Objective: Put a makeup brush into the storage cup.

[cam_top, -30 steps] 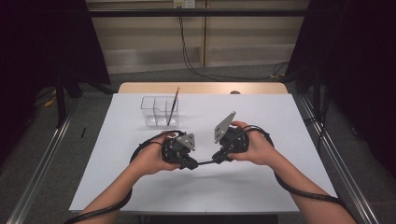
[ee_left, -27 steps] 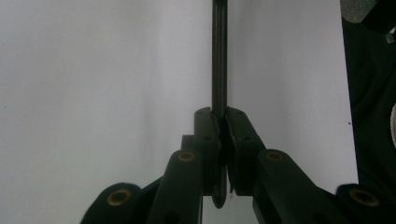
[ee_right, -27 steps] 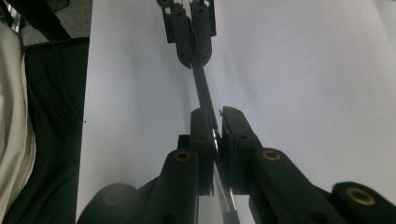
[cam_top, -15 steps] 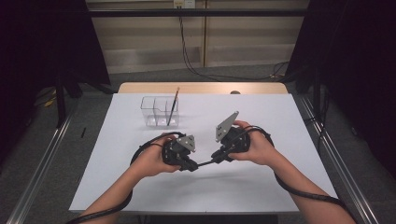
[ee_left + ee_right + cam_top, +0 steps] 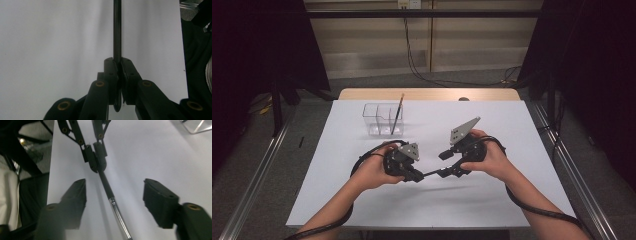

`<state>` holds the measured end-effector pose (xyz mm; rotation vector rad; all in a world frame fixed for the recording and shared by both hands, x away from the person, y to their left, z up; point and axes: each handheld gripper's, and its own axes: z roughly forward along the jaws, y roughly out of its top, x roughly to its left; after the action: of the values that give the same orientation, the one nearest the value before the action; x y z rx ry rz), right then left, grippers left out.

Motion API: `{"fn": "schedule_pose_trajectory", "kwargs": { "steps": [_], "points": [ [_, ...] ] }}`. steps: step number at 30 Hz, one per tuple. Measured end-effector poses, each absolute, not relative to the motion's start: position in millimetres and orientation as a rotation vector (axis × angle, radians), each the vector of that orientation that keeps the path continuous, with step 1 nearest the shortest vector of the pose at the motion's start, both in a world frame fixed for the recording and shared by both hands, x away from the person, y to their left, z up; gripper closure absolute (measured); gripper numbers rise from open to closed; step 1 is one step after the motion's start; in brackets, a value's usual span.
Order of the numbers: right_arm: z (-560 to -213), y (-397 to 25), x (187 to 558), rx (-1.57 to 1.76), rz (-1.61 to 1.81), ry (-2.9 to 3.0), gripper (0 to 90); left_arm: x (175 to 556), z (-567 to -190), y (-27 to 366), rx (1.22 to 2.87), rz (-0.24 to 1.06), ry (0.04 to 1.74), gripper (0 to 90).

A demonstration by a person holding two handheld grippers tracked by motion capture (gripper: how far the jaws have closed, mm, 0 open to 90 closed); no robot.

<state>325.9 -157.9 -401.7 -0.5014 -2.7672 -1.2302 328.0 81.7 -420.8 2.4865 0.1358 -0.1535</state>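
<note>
White covers the bench (image 5: 512, 200), where a clear organiser (image 5: 381, 119) near the far edge holds one upright brush (image 5: 398, 114). Nearer the person, the left claw (image 5: 416, 176) clamps a dark-handled brush (image 5: 432, 173) just above the surface. The right claw (image 5: 114, 195) stands wide around its metal ferrule.

The room was dim at both sides, with black curtains swallowing detail, while the white table (image 5: 492, 200) was evenly lit from overhead and showed no hard glare. Soft, faint shadows lay beneath the forearms near the front edge. The high view was slightly soft throughout. In the left gripper view, the near linkages were blurred and a grey gradient crossed the surface. In the right gripper view, both near pads (image 5: 161, 201) were out of focus.
</note>
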Motion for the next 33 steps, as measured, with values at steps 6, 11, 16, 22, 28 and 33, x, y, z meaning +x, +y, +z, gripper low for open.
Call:
{"fn": "schedule_pose_trajectory", "kwargs": {
  "steps": [6,11,16,22,28,33],
  "points": [
    [-407,-165,325,-0.563,-1.354,-2.702,23.1,328,-422,81,2.477,-0.145,0.148,84.2],
    [-408,-171,322,-0.599,-1.506,-2.646,22.1,329,-422,82,2.463,-0.149,0.154,84.1],
    [-407,-178,321,-0.650,-1.646,-2.586,19.7,328,-422,83,2.449,-0.154,0.164,84.1],
    [-408,-184,319,-0.692,-1.746,-2.543,16.7,328,-423,83,2.438,-0.151,0.169,84.1],
    [-411,-186,316,-0.712,-1.808,-2.513,12.2,328,-423,84,2.421,-0.154,0.180,84.1],
    [-415,-187,315,-0.722,-1.867,-2.479,8.8,329,-424,85,2.413,-0.157,0.184,84.1]
  ]
}}
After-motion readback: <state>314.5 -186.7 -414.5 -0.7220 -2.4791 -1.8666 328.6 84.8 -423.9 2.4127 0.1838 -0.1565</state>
